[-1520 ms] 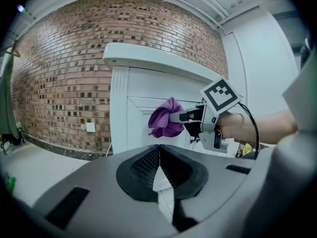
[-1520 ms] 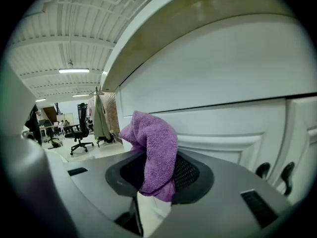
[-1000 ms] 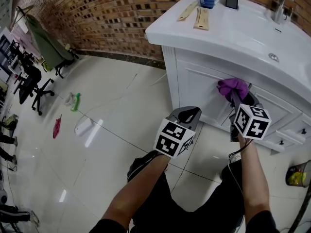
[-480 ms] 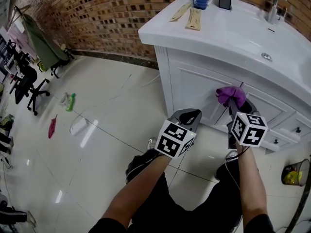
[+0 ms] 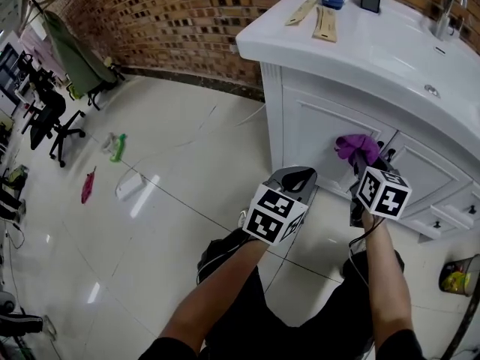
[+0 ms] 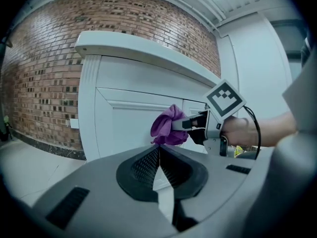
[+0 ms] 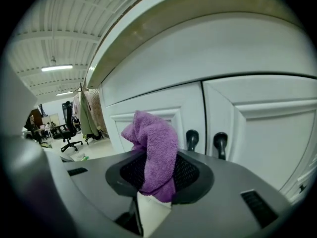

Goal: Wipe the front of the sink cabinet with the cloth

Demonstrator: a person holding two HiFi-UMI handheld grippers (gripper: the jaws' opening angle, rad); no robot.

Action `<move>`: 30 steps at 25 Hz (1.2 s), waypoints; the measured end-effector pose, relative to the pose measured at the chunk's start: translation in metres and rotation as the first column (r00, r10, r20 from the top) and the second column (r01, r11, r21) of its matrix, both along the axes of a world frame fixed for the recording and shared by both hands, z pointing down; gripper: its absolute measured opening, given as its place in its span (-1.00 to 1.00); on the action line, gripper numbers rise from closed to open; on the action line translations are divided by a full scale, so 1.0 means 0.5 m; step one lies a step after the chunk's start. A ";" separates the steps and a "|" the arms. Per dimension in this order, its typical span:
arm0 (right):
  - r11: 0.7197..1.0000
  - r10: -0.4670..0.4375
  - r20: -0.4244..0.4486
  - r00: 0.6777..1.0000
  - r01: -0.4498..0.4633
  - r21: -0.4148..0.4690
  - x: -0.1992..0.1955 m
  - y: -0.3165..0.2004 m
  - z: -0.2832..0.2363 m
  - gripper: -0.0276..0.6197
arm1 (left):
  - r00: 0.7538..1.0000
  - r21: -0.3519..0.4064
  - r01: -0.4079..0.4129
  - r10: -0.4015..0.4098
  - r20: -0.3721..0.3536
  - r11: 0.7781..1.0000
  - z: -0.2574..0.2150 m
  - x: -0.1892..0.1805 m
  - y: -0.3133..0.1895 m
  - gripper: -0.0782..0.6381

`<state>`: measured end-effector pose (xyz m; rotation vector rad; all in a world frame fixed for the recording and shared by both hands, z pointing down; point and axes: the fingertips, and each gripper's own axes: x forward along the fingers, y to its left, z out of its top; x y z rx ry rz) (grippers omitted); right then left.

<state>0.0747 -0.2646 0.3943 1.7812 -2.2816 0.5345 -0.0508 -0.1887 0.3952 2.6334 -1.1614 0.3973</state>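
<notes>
Cloth clamped in right gripper, at sink cabinet door beside knobs; should press flat, sweep overlapping strokes. Left gripper jaws together, empty, back from cabinet.

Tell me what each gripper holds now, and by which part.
The right gripper is shut on the purple cloth, clamping its lower bunched end; the rest sticks out ahead of the jaws. The left gripper is shut and holds nothing.
</notes>
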 end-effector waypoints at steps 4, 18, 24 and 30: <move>1.000 -0.014 -0.011 1.000 0.014 0.002 -0.040 -0.037 0.004 -0.54 | 1.000 0.001 0.025 -0.025 0.001 1.000 0.002 -0.041 -0.013 -0.77; 0.987 -0.155 -0.036 0.987 0.156 0.027 -0.243 -0.101 0.008 -0.54 | 0.995 -0.017 0.090 -0.090 0.033 0.996 0.022 -0.181 -0.028 -0.77; 0.979 -0.196 -0.017 0.980 0.197 0.050 -0.310 -0.119 0.000 -0.54 | 0.992 -0.039 0.122 -0.120 0.044 0.992 0.043 -0.235 -0.021 -0.77; 0.973 -0.226 -0.026 0.974 0.227 0.041 -0.361 -0.130 0.021 -0.54 | 0.988 -0.046 0.149 -0.147 0.050 0.988 0.052 -0.278 -0.018 -0.77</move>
